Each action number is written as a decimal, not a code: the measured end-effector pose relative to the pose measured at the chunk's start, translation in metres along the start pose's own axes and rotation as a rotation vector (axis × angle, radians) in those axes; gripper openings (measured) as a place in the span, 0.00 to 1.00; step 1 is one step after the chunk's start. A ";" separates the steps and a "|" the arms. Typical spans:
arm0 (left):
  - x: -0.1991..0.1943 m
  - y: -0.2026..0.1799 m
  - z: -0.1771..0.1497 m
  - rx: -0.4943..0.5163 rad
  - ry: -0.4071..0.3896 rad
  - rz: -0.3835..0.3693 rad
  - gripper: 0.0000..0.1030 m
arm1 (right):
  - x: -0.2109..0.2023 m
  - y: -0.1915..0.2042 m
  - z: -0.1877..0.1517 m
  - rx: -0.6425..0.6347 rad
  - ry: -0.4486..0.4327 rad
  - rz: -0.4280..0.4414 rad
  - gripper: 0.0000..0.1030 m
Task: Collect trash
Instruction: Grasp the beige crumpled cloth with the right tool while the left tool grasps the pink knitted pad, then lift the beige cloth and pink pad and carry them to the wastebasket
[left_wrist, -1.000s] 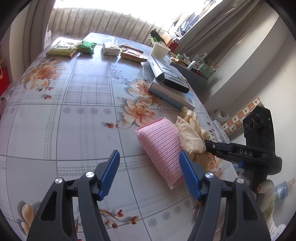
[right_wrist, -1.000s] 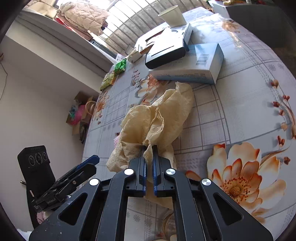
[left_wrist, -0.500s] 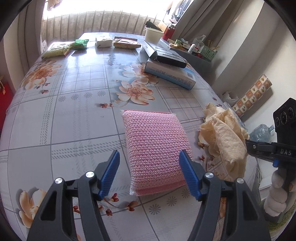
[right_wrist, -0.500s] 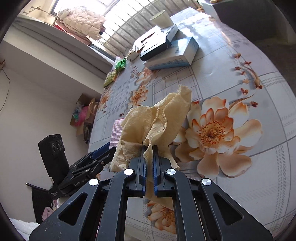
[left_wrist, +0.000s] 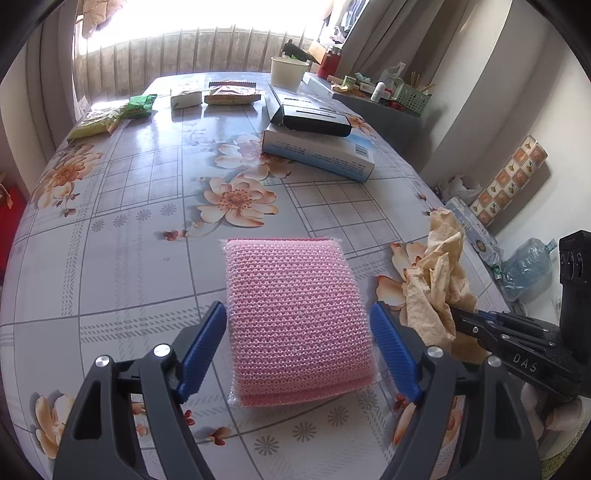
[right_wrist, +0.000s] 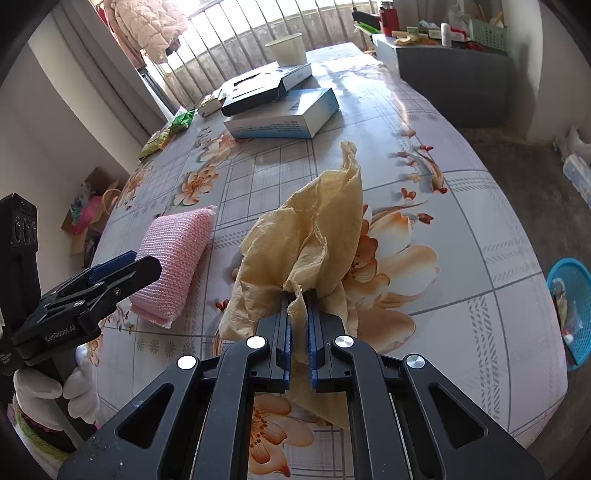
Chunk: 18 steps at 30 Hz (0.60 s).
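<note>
The right tongs (right_wrist: 298, 325) are clenched on a crumpled yellowish paper wad (right_wrist: 314, 236), held above the desk (right_wrist: 461, 206) near its right edge. The left tongs (left_wrist: 299, 343) are spread wide, straddling a pink knitted scouring pad (left_wrist: 295, 314) lying on the desk.

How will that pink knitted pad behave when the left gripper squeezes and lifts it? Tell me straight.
The pink pad looks soft and thick, so it will probably compress between the open left gripper rather than resist. Its knitted surface should grip the ribbed fingers, not slip. It lies flat on the table, unlikely to roll; likely light, perhaps sagging slightly.
</note>
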<state>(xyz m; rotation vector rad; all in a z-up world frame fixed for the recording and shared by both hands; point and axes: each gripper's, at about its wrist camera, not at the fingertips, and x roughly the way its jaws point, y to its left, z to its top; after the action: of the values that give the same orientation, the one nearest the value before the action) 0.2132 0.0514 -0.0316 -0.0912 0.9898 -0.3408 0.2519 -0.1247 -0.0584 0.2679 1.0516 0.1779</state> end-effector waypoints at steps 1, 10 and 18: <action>0.003 -0.002 0.000 0.005 0.005 0.011 0.75 | 0.001 0.000 -0.001 0.001 0.002 0.002 0.07; 0.014 -0.013 0.002 0.050 0.017 0.066 0.80 | 0.001 -0.004 -0.003 0.016 0.001 0.033 0.08; 0.021 -0.017 0.000 0.065 0.040 0.060 0.80 | -0.003 -0.010 -0.006 0.027 -0.004 0.059 0.07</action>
<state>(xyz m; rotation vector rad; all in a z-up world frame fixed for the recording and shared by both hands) 0.2196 0.0284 -0.0447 0.0044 1.0178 -0.3211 0.2457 -0.1341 -0.0618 0.3234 1.0432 0.2160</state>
